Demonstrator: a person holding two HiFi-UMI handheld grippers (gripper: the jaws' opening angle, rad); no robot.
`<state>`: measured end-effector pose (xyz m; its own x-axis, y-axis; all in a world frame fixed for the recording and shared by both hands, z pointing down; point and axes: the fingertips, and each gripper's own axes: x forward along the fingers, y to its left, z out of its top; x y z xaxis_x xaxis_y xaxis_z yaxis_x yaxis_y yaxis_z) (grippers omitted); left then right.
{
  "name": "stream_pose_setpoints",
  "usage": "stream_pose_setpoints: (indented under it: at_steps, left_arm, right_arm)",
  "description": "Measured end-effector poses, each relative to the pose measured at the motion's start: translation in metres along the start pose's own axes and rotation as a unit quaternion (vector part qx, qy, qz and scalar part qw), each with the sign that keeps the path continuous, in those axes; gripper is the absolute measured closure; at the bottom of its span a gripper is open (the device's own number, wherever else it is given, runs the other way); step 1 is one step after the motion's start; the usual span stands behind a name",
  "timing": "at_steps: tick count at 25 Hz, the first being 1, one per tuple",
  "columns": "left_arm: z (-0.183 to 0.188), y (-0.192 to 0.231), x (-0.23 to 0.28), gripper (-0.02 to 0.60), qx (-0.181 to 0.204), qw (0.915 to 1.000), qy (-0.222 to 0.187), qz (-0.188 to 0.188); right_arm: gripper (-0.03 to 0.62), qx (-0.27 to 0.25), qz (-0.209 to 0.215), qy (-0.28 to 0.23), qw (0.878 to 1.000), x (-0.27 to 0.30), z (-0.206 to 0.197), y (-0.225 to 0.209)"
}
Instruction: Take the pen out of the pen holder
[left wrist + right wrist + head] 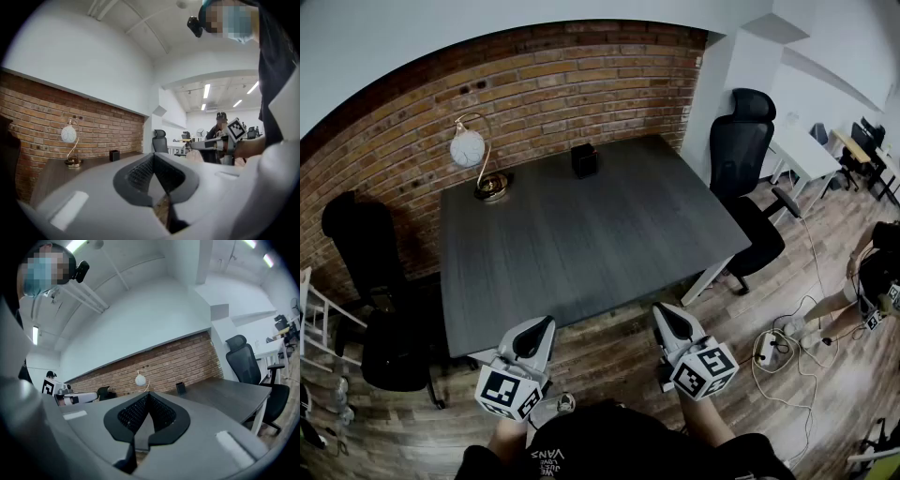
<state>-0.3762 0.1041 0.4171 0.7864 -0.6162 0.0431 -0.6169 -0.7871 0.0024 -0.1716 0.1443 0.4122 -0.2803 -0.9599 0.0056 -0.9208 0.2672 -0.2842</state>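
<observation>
A small black pen holder (584, 159) stands near the far edge of the dark grey table (600, 244), close to the brick wall. It also shows as a small dark box in the left gripper view (114, 155) and the right gripper view (180, 388). At this distance I cannot make out a pen in it. Both grippers hover level over the floor before the table's near edge, far from the holder. My left gripper (540, 326) (153, 157) is shut with nothing in it. The right gripper (664, 314) (148, 395) also has its jaws together and holds nothing.
A globe lamp (478, 159) on a brass foot stands at the table's far left corner. Black office chairs sit at the right (750, 169) and left (366, 253) of the table. Cables and a power strip (773, 347) lie on the wooden floor at right, near another person (872, 281).
</observation>
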Motion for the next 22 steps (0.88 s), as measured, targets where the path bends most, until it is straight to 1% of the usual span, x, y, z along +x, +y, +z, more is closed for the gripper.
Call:
stream_pose_setpoints:
  at_steps: [8, 11, 14, 16, 19, 21, 22]
  left_arm:
    - [-0.005, -0.037, 0.005, 0.529, -0.002, 0.9999, -0.001, 0.014]
    - [-0.005, -0.053, 0.007, 0.529, -0.003, 0.9999, -0.008, 0.009]
    - [-0.005, -0.066, 0.014, 0.528, 0.010, 0.9999, -0.005, -0.006]
    - [-0.006, -0.070, 0.020, 0.506, 0.014, 0.9998, -0.001, -0.014]
    - [-0.008, -0.066, 0.030, 0.477, 0.016, 0.9997, 0.003, -0.016]
    - [-0.009, -0.060, 0.041, 0.424, 0.016, 0.9997, 0.005, -0.017]
    - [-0.010, -0.056, 0.047, 0.410, 0.015, 0.9997, 0.006, -0.019]
  right_arm:
    - [0.592, 0.006, 0.019, -0.008, 1.000, -0.025, 0.005, -0.016]
    - [0.592, 0.021, 0.027, -0.014, 0.999, -0.035, 0.005, -0.024]
    - [0.592, 0.033, 0.029, -0.016, 0.999, -0.044, 0.006, -0.032]
    - [0.592, 0.037, 0.027, -0.016, 0.999, -0.047, 0.004, -0.035]
    - [0.592, 0.036, 0.026, -0.015, 0.999, -0.047, -0.001, -0.040]
    - [0.592, 0.034, 0.023, -0.014, 0.999, -0.044, -0.001, -0.045]
    - [0.592, 0.034, 0.021, -0.015, 0.999, -0.041, 0.000, -0.048]
